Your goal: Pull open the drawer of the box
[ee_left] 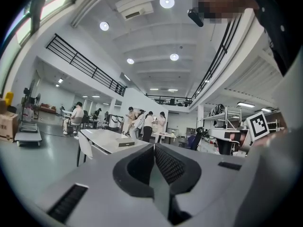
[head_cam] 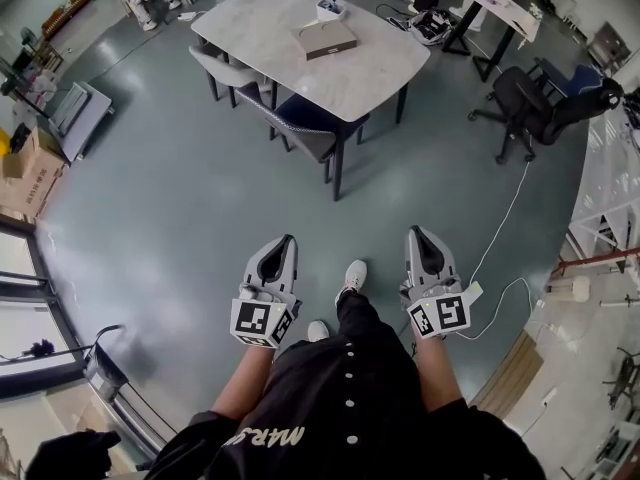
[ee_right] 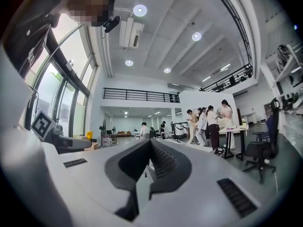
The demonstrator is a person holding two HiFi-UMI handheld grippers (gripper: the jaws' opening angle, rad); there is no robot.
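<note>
Waiting well short of it, left hand-held gripper (head_cam: 287, 241) and right hand-held gripper (head_cam: 418, 234) both pinched together on nothing, the box (head_cam: 330, 39) sits far off at twelve o'clock on the worktop (head_cam: 268, 16), long axis roughly nine-to-three, left marginally nearer.

Flat tan box (head_cam: 330, 39) on table (head_cam: 262, 25)

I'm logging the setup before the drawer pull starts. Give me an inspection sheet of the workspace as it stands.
Surface: pale table, well ahead of the person.
Job's things: flat box lying on the table; drawer too small to judge.
Clutter: small white container beyond the box.
Grippers: left gripper and right gripper held low over the floor, far from the table, jaws together, nothing between them.
Cables: white cable on the floor, right side.
Surroundings: chairs at the table, black office chair, cardboard boxes, people in the distance.
</note>
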